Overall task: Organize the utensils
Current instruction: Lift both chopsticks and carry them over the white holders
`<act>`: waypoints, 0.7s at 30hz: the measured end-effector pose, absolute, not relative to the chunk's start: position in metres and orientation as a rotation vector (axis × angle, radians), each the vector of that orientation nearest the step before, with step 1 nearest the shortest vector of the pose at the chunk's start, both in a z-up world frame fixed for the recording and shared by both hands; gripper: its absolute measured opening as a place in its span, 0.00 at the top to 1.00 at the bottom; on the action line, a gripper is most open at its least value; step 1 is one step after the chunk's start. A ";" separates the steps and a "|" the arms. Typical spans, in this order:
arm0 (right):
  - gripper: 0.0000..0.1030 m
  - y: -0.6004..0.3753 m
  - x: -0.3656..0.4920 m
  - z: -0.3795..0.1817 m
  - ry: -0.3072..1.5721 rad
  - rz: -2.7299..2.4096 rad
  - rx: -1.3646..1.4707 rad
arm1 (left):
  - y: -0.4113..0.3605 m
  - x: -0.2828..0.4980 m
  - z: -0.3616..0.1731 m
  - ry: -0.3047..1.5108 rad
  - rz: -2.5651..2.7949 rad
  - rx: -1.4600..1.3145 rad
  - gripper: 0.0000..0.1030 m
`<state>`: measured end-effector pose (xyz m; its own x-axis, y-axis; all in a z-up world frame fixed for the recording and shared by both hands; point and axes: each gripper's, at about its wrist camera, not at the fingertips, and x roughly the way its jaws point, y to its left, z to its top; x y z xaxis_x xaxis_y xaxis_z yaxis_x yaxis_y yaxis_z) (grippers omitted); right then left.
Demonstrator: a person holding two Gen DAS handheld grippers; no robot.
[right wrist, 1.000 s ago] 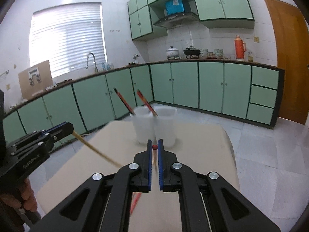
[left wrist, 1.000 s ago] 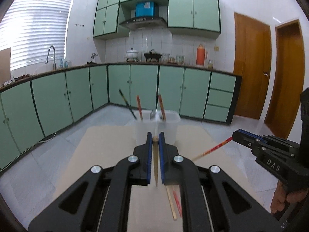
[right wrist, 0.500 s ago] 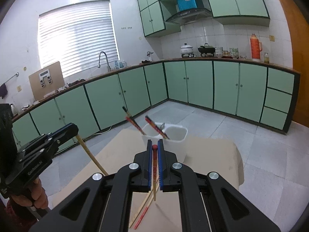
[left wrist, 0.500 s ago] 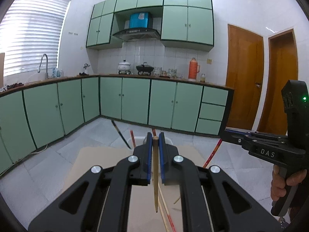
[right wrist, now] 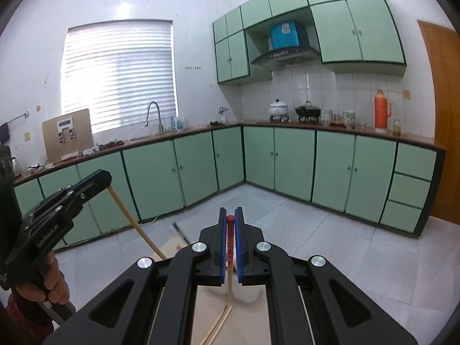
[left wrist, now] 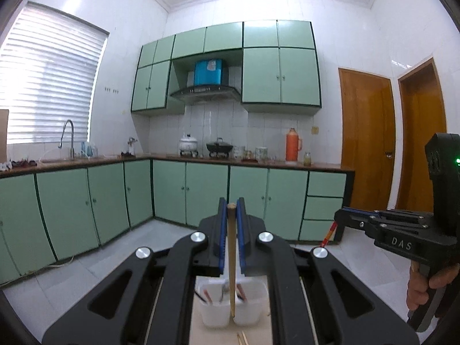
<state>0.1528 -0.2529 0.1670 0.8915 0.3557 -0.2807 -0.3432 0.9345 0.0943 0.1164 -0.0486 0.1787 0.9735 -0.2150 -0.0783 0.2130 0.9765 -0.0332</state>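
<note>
My left gripper (left wrist: 231, 205) is shut on a plain wooden chopstick (left wrist: 231, 261) that hangs down, its tip over the two white plastic cups (left wrist: 230, 307) holding several chopsticks. My right gripper (right wrist: 230, 218) is shut on a red-topped chopstick (right wrist: 230, 258) that also hangs down above a white cup (right wrist: 244, 291). The left gripper also shows in the right wrist view (right wrist: 107, 182) at left, with its wooden chopstick (right wrist: 135, 221). The right gripper shows in the left wrist view (left wrist: 337, 221) at right, with the red chopstick's end (left wrist: 327, 234).
The cups stand on a tan table (left wrist: 258, 333). Loose wooden chopsticks (right wrist: 218, 325) lie on the table in front of the cups. Green kitchen cabinets, a counter and two wooden doors surround the tiled floor beyond the table.
Both grippers have risen and tilted up, each carrying its chopstick. The cups have dropped low in both views, and the chopsticks now hang nearly upright above them.
</note>
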 end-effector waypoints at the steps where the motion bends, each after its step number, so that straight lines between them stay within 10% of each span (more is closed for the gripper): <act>1: 0.95 -0.251 0.159 0.171 0.292 0.358 0.036 | -0.049 0.120 0.183 0.073 -0.210 -0.021 0.94; 21: 0.95 -0.221 0.259 0.112 0.342 0.314 -0.030 | -0.061 0.232 0.121 0.181 -0.150 0.023 0.94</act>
